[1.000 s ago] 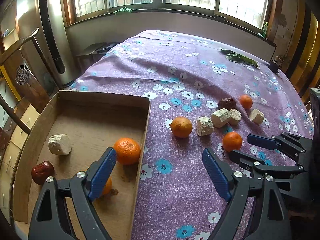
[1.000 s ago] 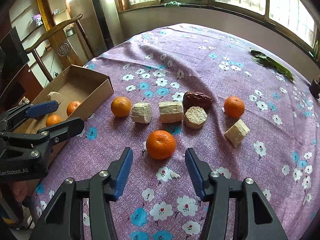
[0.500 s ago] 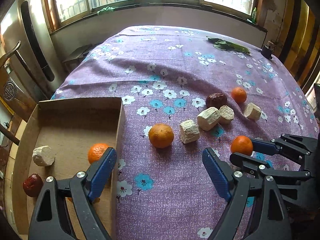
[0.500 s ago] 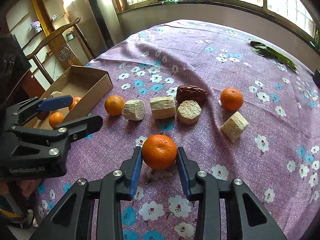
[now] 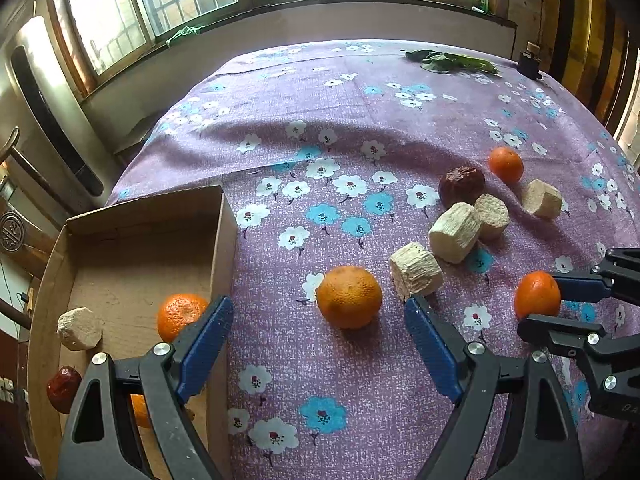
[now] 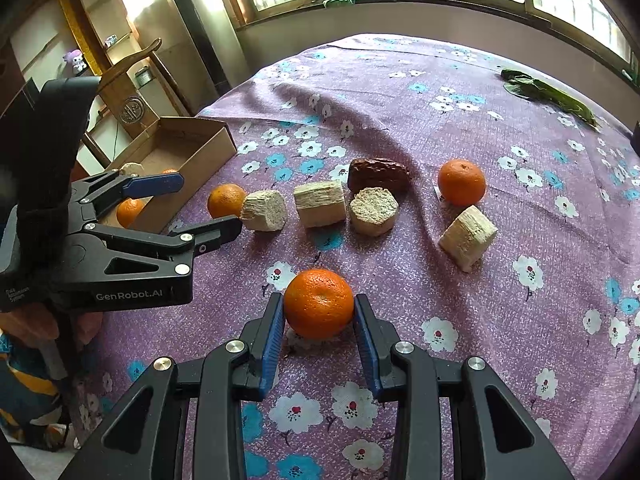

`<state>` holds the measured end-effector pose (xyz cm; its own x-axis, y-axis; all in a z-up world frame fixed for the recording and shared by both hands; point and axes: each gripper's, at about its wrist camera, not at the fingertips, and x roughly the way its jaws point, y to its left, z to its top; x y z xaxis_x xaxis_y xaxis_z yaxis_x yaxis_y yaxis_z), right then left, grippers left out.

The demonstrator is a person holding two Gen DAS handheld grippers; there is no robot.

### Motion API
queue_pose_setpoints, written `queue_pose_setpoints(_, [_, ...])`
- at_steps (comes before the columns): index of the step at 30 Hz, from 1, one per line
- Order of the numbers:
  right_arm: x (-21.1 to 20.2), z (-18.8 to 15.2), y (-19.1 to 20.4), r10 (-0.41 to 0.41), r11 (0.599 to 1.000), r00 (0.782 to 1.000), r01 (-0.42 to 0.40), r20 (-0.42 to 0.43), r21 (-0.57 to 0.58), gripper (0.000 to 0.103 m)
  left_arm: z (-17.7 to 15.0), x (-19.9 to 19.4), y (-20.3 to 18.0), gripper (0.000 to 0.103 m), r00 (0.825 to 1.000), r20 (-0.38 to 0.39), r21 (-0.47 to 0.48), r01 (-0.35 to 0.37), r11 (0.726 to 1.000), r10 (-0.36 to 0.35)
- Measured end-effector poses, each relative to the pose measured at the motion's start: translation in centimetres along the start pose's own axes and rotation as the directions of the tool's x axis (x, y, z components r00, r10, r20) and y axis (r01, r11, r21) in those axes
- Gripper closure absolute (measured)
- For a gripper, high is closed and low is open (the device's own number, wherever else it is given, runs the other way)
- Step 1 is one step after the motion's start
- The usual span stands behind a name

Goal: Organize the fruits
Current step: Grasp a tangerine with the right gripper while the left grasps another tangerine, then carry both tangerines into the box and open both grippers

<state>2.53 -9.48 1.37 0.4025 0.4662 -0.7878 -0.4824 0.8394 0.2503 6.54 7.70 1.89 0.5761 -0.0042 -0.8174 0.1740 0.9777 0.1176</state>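
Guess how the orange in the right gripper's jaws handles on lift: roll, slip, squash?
The orange is round, so it could pivot between the flat pads of the right gripper. Its dimpled peel probably grips fairly well. It shows no denting under the pads, so it seems firm.

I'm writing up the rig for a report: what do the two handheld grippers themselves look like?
Both are alike: the left gripper and right gripper have matte black frames with triangular cut-outs, silver rivets at the pivots and long blue pads lining their fingers. The left gripper's body carries white "GenRobot.AI" lettering, seen from the right wrist. No cables show.
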Motion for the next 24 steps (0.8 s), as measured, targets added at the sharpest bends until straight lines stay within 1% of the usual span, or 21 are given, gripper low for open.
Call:
queue_pose_setpoints(3, [0.1, 0.0, 0.0, -0.004, 1.000, 1.000, 0.004, -0.004, -0.002, 0.065, 0.4, 0.2, 0.3, 0.017, 0.999, 0.012, -0.007, 0.032, 0.999, -0.032])
queue_pose_setpoints(5, [0.1, 0.0, 0.1, -0.005, 1.000, 1.000, 0.004, -0.005, -0.004, 0.065, 0.3, 0.1, 0.2, 0.030, 0.998, 0.018, -0.001, 0.059, 0.998, -0.059])
queue_pose_setpoints(6, [0.2, 0.0, 0.1, -0.006, 1.000, 1.000, 0.006, -0.006, -0.004, 0.065, 0.3, 0.1, 0.1, 0.056, 0.997, 0.012, 0.003, 0.074, 0.997, -0.075])
queue_pose_setpoints(7, [0.2, 0.0, 0.1, -0.006, 1.000, 1.000, 0.006, -0.007, -0.004, 0.065, 0.2, 0.2, 0.1, 0.071, 0.996, -0.006, 0.005, 0.094, 0.996, -0.094])
queue_pose_setpoints(11, [0.1, -0.1, 0.4, -0.008, 1.000, 1.000, 0.007, -0.009, -0.014, 0.065, -0.1, 0.1, 0.0, 0.072, 0.995, 0.002, 0.012, 0.096, 0.995, -0.096])
queue_pose_setpoints(14, [-0.5, -0.2, 0.6, -0.005, 1.000, 1.000, 0.005, 0.004, -0.007, 0.065, -0.6, -0.5, 0.3, 0.073, 0.996, 0.004, -0.018, 0.092, 0.996, -0.092])
queue_pose_setpoints(24, [-1.9, -0.9, 2.7, 0.000, 1.000, 1.000, 0.000, 0.031, -0.022, 0.065, -2.9, -4.8, 1.1, 0.072, 0.997, 0.059, -0.094, 0.057, 0.994, -0.052])
